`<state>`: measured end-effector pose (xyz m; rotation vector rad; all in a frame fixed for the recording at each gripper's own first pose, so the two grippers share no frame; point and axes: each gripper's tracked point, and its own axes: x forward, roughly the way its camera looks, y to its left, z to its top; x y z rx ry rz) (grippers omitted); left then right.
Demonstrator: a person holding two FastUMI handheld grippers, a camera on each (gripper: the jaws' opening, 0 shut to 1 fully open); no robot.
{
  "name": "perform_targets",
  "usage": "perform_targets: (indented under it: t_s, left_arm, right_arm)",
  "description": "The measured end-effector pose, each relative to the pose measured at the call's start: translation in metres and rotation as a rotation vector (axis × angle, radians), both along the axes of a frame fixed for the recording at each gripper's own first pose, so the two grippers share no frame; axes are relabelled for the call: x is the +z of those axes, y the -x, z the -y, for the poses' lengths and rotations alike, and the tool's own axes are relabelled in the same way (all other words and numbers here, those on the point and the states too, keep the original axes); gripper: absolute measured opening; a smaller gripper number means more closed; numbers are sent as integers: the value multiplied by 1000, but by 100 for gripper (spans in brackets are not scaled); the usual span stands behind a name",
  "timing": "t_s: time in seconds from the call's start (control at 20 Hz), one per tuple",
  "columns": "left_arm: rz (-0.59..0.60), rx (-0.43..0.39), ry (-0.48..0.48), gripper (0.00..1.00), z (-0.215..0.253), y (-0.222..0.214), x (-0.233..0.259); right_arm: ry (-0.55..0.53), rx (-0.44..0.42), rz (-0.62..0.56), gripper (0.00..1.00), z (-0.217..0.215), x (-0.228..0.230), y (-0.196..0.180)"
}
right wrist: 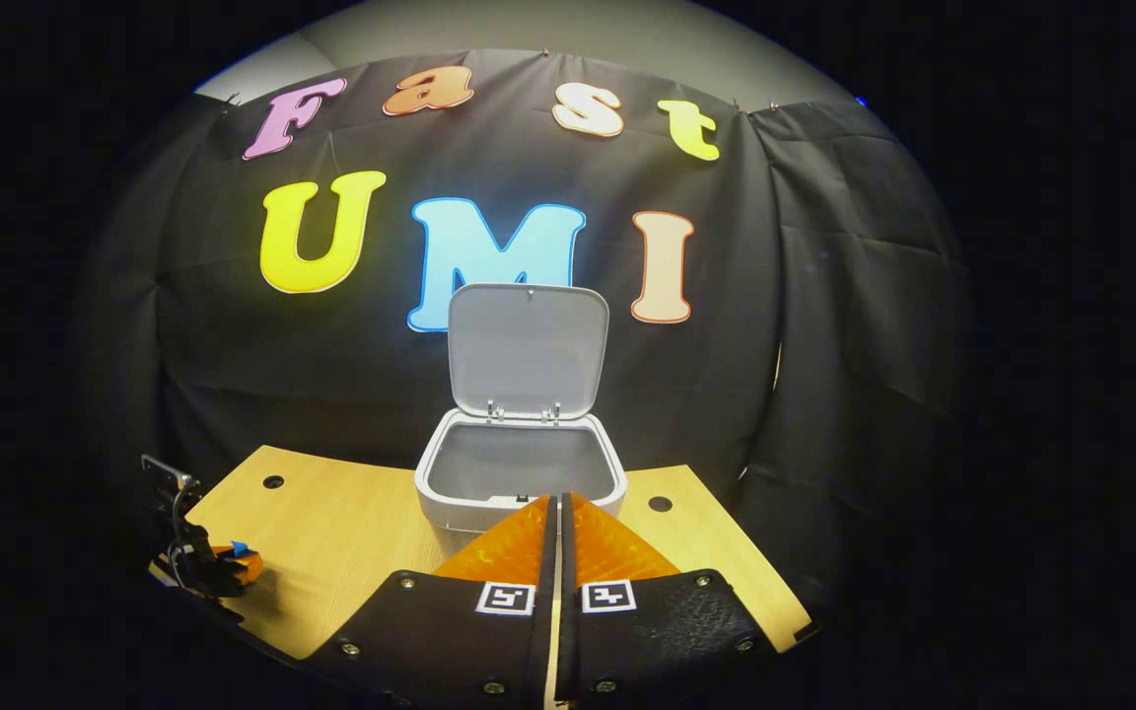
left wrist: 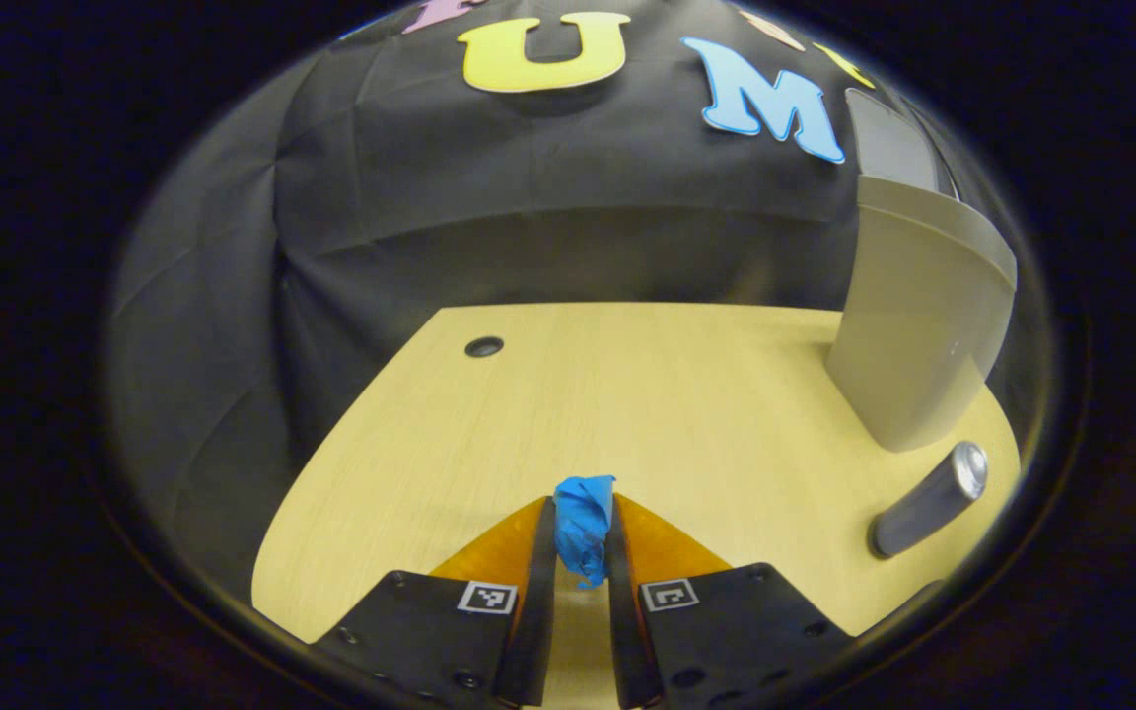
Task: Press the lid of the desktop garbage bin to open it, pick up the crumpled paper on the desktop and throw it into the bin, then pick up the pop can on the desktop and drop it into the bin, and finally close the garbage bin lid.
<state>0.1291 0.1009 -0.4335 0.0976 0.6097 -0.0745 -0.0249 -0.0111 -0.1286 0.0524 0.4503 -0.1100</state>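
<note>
Left gripper view, left gripper (left wrist: 583, 528) pinching crumpled paper (left wrist: 583, 523), cylindrical pop can (left wrist: 928, 499) lying flat

Right gripper (right wrist: 558, 513) jaws pressed together before the bin (right wrist: 519, 483) — lid (right wrist: 527, 347) standing open, upright.

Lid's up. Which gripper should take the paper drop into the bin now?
Left. The left gripper is already shut on the blue crumpled paper. The right gripper is shut and empty before the open bin.
</note>
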Motion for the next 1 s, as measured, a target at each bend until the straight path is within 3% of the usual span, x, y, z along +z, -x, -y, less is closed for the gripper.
perform_targets:
  t_s: [0.25,0.55,0.6,0.65,0.8,0.85,0.9,1.0]
  left_arm:
    - [112,-86,37,31,71,-19,73]
    - [250,-222,100,31,195,-38,176]
    - [268,-247,110,40,215,-40,191]
    - [286,-270,115,31,236,-42,204]
    - [319,-331,128,31,289,-50,234]
    - [322,-347,139,39,305,-51,239]
    - [325,-362,150,31,319,-52,244]
    - [328,-383,155,31,345,-55,252]
  right_arm:
    - [-69,-16,14,3,18,-6,19]
    - [-126,-64,23,3,43,-18,46]
    - [-135,-71,21,3,47,-21,49]
    - [-144,-79,18,3,51,-22,53]
    - [-159,-105,12,4,63,-29,65]
    - [-157,-114,13,4,68,-29,69]
    - [-156,-120,15,4,71,-28,71]
    - [-154,-133,18,4,79,-29,76]
